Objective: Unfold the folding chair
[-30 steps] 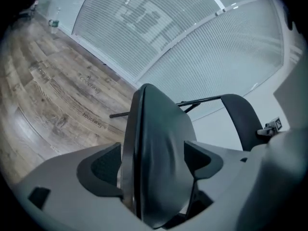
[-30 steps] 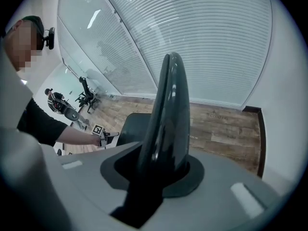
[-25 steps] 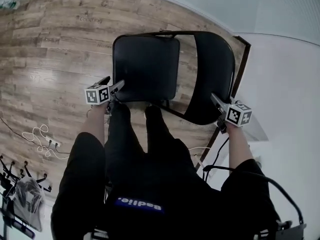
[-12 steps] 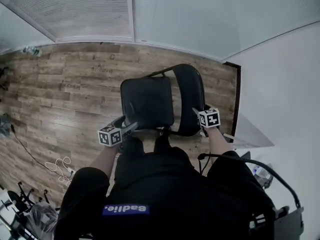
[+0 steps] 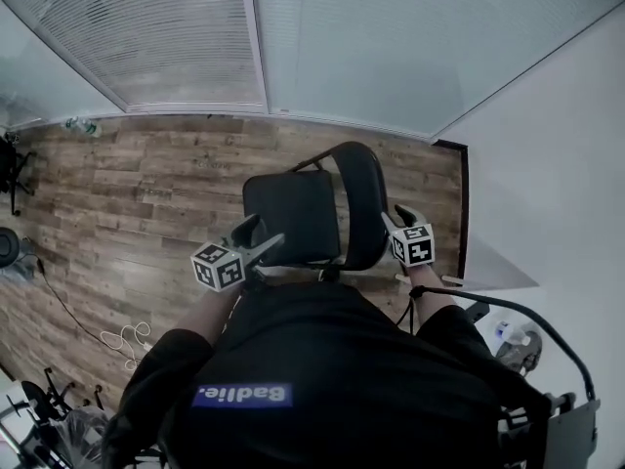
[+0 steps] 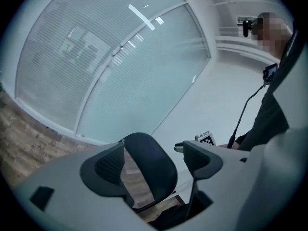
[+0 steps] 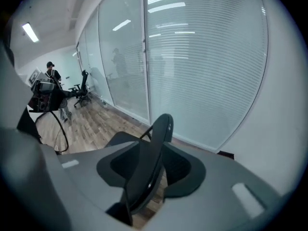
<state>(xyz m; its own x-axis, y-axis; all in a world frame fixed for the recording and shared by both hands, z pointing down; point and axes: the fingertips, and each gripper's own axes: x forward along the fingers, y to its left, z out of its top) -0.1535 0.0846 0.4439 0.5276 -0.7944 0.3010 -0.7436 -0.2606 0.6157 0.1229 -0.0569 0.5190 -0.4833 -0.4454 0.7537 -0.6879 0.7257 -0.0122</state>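
The wooden floor (image 5: 146,184) is the biggest thing here, with a glass wall (image 5: 371,47) at its far side. The folding chair (image 5: 312,213) stands on the floor, right in front of the person. It looks open: its seat (image 5: 290,218) lies flat and its backrest (image 5: 361,203) stands up at one end of it. So I think the opening step is done and the letting-go step is in hand.

The left hand-held gripper (image 5: 262,234) is near the seat's closest edge. Its jaws are apart and hold nothing. The right hand-held gripper (image 5: 394,218) is just beside the backrest. Its jaws have just been closing a little, but they are apart too. The backrest shows past the gap, and the pads do not press on it.

Next, I think both hands only need to stay clear, so the chair does not tip.
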